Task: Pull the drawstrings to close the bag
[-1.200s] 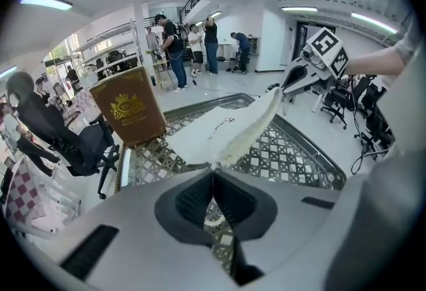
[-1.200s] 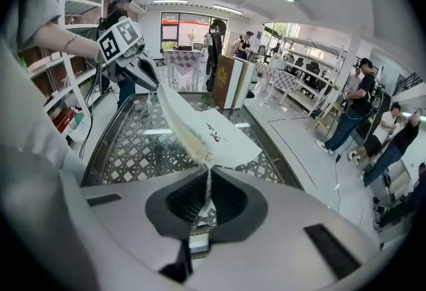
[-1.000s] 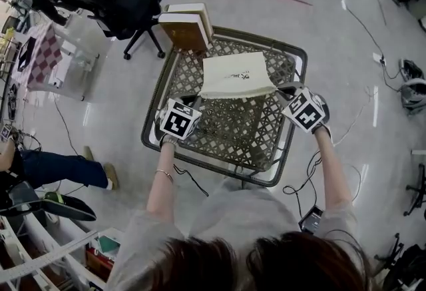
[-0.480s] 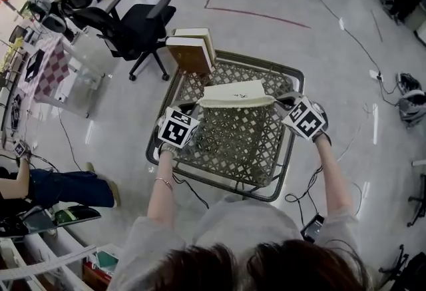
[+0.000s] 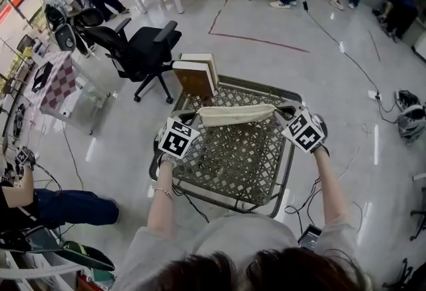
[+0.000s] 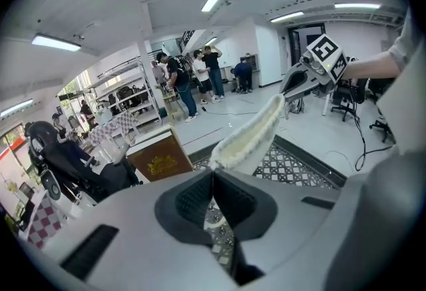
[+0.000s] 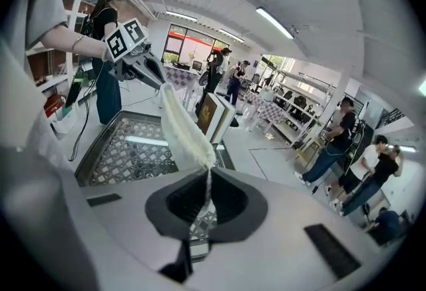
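Whereas a second ago the cream cloth bag (image 5: 236, 114) lay with its broad face open to the head view, it now shows only as a narrow, gathered band strung between the two grippers. It has risen off the mesh and hangs above the far part of the lattice table (image 5: 219, 198), running roughly parallel to the far edge. Both gripper views show the same thing: a bunched, puckered mouth tapering to a point just in front of the jaws.

The left gripper (image 5: 198, 118) has its jaws pinched fully together on a thin drawstring (image 6: 212, 175) coming out of the bag's left end. The right gripper (image 5: 278, 114) is likewise clamped tight on the drawstring (image 7: 209, 175) at the other end. They have drawn farther apart than before, each now over a side edge of the table.

Judging by the gathered fabric, the pull has done most of its work and the mouth looks nearly or wholly cinched. Whether any gap is left cannot be told from here.

A stack of books (image 5: 196, 75) stands at the table's far left corner, near the bag but apart from it. An office chair (image 5: 136, 50) sits on the floor beyond.
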Demonstrator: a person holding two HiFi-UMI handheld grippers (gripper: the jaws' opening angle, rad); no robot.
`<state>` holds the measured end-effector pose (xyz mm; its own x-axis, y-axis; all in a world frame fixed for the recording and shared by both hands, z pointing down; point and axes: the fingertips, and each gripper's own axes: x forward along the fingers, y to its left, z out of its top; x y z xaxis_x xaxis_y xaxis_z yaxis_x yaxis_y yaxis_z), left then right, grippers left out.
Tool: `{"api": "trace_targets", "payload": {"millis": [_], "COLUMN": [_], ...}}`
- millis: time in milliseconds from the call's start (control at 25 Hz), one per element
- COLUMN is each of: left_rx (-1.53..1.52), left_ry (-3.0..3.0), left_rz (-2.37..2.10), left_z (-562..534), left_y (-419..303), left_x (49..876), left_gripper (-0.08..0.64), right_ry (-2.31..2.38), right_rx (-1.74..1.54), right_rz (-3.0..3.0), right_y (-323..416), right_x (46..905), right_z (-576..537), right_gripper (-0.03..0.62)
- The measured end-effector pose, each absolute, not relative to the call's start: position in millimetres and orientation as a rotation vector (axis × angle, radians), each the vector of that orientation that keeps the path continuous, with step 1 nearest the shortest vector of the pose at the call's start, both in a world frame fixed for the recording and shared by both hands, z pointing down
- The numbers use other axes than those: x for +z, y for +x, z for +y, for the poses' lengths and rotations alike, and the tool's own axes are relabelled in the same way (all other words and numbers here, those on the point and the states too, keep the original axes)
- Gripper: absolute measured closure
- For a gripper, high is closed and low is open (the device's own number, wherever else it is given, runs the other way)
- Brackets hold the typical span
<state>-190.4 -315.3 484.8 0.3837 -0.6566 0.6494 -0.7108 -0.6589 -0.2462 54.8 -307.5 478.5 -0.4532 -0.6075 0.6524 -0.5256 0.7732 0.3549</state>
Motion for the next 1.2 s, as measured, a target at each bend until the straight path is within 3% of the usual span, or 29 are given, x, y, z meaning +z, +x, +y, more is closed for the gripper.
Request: {"api": "trace_targets", "payload": {"millis": [1200], "left_rx": [1.144], "left_ry": [2.757], "left_rz": [-1.430], "left_z": [-318], "left_y": [-172], "left_x": [377], "left_gripper": [0.534], "right_ry": [1.135], "right_rx": [-0.367], "right_rz": [-2.155], "right_y": [80], "right_x": [375], "right_z": [-324], "right_gripper": [0.569]}}
